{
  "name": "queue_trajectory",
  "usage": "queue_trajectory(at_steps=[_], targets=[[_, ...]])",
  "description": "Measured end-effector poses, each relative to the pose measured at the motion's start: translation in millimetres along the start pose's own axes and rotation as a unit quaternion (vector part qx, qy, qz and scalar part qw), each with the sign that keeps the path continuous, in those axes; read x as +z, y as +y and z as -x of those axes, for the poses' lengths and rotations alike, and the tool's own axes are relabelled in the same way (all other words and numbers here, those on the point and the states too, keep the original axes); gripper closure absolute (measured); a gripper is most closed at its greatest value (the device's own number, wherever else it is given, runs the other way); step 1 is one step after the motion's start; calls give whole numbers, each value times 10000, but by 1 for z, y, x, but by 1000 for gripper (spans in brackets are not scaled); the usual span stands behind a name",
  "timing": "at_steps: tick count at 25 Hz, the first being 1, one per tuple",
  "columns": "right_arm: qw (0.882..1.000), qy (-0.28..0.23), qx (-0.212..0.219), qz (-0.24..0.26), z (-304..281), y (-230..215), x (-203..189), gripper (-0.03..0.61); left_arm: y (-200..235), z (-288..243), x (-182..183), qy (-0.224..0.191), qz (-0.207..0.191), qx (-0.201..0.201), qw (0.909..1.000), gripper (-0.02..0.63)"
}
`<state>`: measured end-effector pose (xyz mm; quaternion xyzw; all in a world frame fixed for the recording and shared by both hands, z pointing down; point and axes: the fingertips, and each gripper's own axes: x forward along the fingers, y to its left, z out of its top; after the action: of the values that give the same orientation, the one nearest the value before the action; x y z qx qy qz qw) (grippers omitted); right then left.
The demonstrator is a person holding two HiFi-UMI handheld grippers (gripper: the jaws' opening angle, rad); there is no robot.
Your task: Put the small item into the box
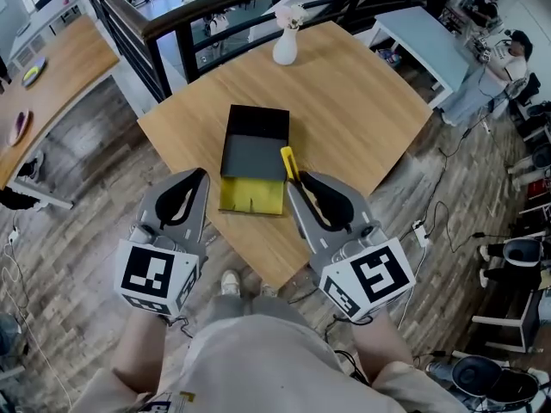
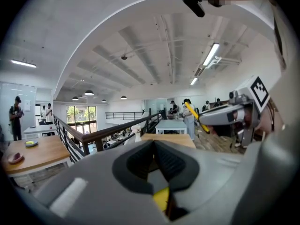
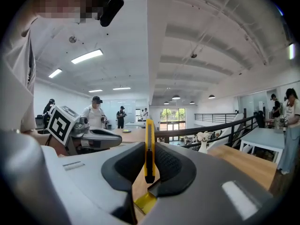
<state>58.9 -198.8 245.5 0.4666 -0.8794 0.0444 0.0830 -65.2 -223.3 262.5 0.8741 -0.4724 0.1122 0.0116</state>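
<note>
A black box [image 1: 256,155] lies open in the middle of the wooden table [image 1: 362,119], its yellow flap [image 1: 252,196] folded toward me. The small item is a yellow utility knife [image 1: 288,163], and my right gripper [image 1: 299,183] is shut on it just right of the box's near corner, above the table. In the right gripper view the knife [image 3: 149,146] stands upright between the pads. My left gripper [image 1: 198,179] hovers left of the yellow flap, jaws together and nothing between them. The left gripper view shows the knife [image 2: 195,116] sticking out of the other gripper.
A white vase [image 1: 286,46] with flowers stands at the table's far corner. A black railing [image 1: 172,24] runs behind the table. Another wooden table [image 1: 52,76] is at the left, a pale one [image 1: 422,33] at the back right. People stand in the background.
</note>
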Motion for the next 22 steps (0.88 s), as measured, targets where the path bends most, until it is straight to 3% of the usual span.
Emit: queue_trajectory(at_steps=[9, 13, 22], targets=[[9967, 680, 445, 6, -48, -11, -38, 515, 15, -36, -47, 484, 182, 26, 9987, 611], [9920, 1064, 679, -24, -66, -14, -71, 515, 14, -48, -68, 702, 120, -92, 9974, 611], [9798, 1806, 833, -222, -110, -14, -151, 515, 31, -76, -136, 1303, 375, -135, 9907, 611]])
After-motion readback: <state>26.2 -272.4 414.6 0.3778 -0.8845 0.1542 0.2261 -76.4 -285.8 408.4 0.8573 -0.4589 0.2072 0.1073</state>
